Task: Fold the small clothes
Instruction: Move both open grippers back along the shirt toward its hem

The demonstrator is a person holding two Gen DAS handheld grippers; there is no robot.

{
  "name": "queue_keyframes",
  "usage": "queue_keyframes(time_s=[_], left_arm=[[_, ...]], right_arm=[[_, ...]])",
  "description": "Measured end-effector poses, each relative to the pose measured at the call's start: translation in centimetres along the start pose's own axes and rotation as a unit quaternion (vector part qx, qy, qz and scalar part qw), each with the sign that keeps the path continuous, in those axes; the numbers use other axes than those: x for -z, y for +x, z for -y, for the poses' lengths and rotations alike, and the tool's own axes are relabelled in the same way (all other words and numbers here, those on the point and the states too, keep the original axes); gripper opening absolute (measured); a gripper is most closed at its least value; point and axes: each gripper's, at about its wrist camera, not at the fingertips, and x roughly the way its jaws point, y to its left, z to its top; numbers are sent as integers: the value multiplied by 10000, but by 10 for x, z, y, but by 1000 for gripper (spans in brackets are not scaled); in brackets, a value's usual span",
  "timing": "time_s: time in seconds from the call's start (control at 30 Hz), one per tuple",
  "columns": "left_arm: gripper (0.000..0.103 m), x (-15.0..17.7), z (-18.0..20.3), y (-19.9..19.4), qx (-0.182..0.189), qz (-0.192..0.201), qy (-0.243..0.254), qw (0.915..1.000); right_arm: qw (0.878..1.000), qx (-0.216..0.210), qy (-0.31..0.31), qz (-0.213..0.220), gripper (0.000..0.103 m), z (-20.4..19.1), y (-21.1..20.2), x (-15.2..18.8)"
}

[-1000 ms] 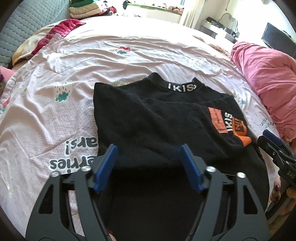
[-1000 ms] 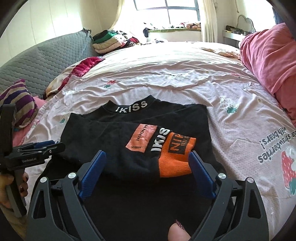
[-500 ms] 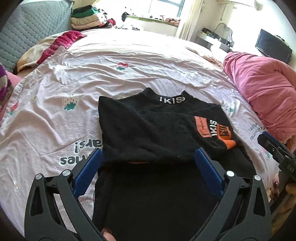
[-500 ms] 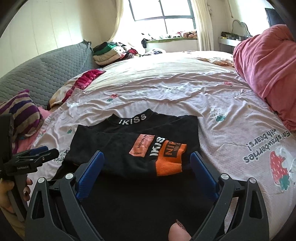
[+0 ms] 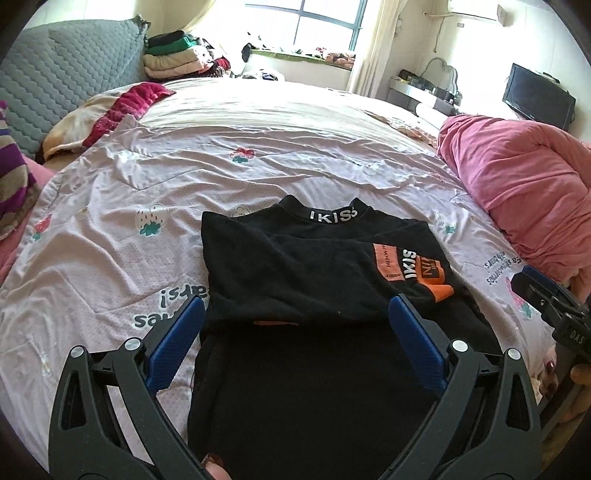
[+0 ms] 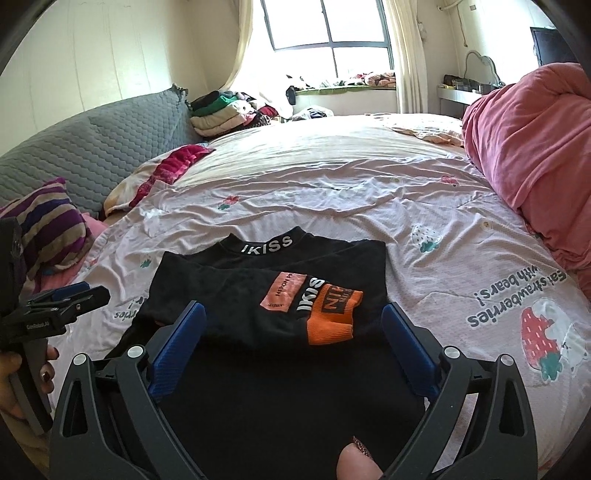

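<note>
Two grippers, both nearest the viewer, both over the near end of the garment. Left gripper [image 5: 295, 317]: jaws spread as wide as they go, nothing held, blue pads [image 5: 177, 343] clear of the cloth. Right gripper [image 6: 293, 325]: jaws wide and opening a touch more; the fabric shows between the fingers below, but the pads don't press on it, so nothing is gripped. A thumb tip [image 6: 360, 463] shows at the bottom edge of the right view. A hand with dark painted nails [image 6: 22, 373] holds the left gripper's handle.

One black sweater [image 5: 295, 266], lying flat on the bed [image 5: 258, 147], near the front edge, roughly centred between the two grippers. Collar points away, white "IKISS" lettering on it. Two sleeves are folded across the body: one carries an orange patch and ends in an orange cuff [image 6: 332, 317] on the right side, lying on top; only a thin orange strip [image 5: 277, 323] of the other cuff peeks out under the folded edge. The lower body of the sweater is still unfolded, running towards the grippers.

One pale pink sheet with strawberry prints and lettering covers the bed. One pink quilt [image 5: 517, 184] is bunched at the right, well apart from the sweater. One striped cushion [image 6: 48, 221] at left. One grey quilted headboard [image 6: 92, 147] behind it. One stack of folded clothes [image 5: 173, 59] at the far corner. One window [image 6: 328, 26] at the back; one dark screen [image 5: 537, 96] at far right.
</note>
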Motion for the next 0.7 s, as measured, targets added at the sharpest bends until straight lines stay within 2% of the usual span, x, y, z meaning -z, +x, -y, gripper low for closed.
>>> queue_keyframes(time_s=[0.4,0.7], left_arm=[[93,27,2,-20,-100,79,-92,9999],[93,50,-4,-17,-263,-124,-203,9994]], right_arm=[[10000,-10,-61,-16,97,4,-14,10],[9997,49,-125,-185,97,12,-17,27]])
